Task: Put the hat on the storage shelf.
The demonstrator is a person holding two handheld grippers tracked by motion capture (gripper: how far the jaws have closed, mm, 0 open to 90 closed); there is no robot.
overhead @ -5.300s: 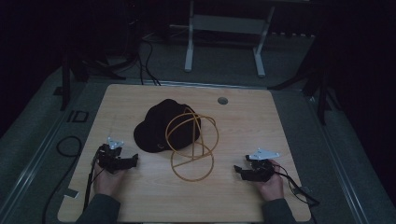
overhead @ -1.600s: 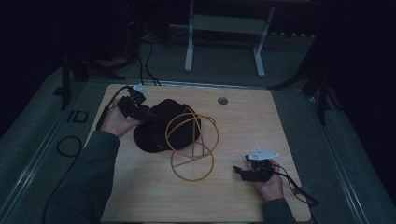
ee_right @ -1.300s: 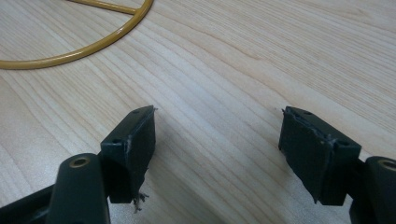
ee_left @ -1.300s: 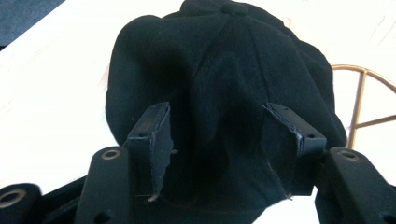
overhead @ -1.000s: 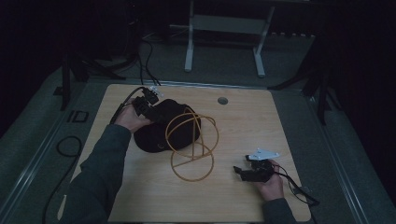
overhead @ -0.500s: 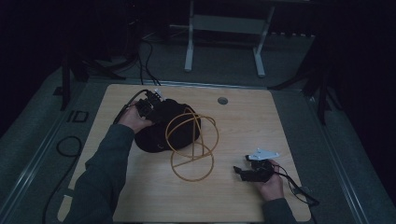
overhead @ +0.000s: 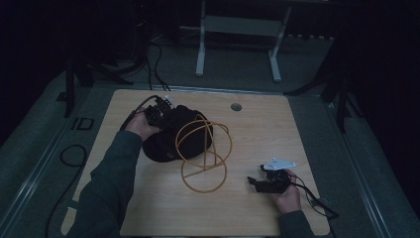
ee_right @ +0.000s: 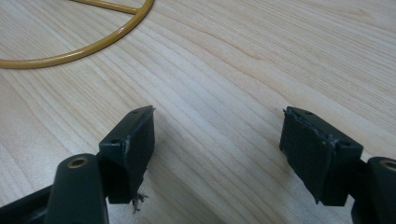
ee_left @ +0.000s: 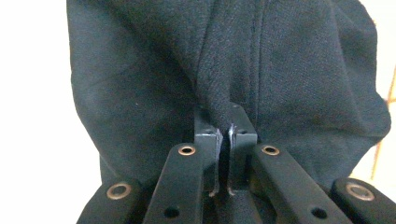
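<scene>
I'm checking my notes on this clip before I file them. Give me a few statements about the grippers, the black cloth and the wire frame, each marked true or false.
1. The left gripper is shut on a fold of the black cloth. True.
2. The right gripper holds the yellow wire frame. False: its jaws are open over bare table, apart from the frame.
3. The wire frame stands partly over the black cloth. True.
4. The right gripper is at the table's far edge. False: it sits near the front right.
</scene>
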